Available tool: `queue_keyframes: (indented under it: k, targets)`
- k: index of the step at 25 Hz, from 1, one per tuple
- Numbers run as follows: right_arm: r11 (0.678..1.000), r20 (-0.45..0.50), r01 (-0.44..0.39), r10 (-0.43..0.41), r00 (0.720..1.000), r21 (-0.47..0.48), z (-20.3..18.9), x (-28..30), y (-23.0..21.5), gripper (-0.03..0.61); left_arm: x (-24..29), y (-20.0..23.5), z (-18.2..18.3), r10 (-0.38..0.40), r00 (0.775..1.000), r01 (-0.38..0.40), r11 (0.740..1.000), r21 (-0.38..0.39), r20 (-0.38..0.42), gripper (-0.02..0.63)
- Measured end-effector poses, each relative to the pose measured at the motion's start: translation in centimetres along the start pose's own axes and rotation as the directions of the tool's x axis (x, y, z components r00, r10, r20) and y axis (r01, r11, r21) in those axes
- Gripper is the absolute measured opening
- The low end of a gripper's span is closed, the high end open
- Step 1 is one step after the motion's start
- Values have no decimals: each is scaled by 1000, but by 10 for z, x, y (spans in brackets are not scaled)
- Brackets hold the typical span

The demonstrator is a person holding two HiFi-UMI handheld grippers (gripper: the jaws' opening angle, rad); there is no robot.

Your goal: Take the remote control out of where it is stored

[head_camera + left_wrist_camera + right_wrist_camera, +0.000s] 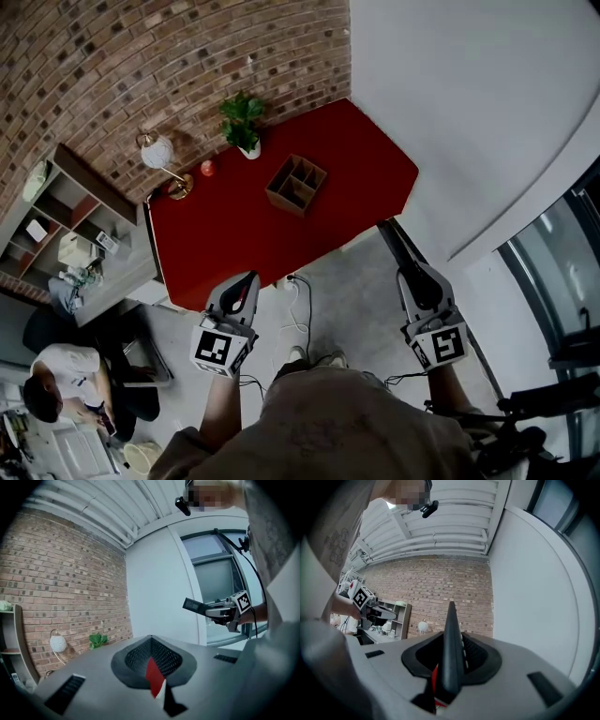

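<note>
A long black remote control [398, 246] sticks out forward from my right gripper [417, 281], which is shut on its near end and holds it level over the floor, off the table's right front corner. In the right gripper view the remote [451, 625] stands edge-on between the jaws. The left gripper view shows it [194, 605] held out by the right gripper [220, 612]. My left gripper [249, 278] hovers at the red table's [225, 234] front edge, jaws together with nothing in them. A wooden compartment organizer [295, 184] sits on the table, its compartments looking empty.
At the table's back stand a potted plant [243, 122], a globe lamp [159, 155] and a small red object [207, 168]. A grey shelf unit [66, 216] is against the brick wall at left. A person [56, 375] sits at bottom left. Cables [298, 300] lie on the floor.
</note>
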State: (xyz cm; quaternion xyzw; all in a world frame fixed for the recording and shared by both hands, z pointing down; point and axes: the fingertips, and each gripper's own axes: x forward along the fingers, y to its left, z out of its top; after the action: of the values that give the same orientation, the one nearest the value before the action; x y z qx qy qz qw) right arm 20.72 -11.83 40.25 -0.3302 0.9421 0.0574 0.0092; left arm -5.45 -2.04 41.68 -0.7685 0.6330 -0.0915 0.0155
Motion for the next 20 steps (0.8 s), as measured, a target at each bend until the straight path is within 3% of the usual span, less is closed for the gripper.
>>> queue_keyframes:
  k: [20]
  targets:
    - [997, -40, -29, 26, 999, -69, 23, 35, 54, 110, -30, 46, -2, -39, 999, 39, 998, -45, 11, -2]
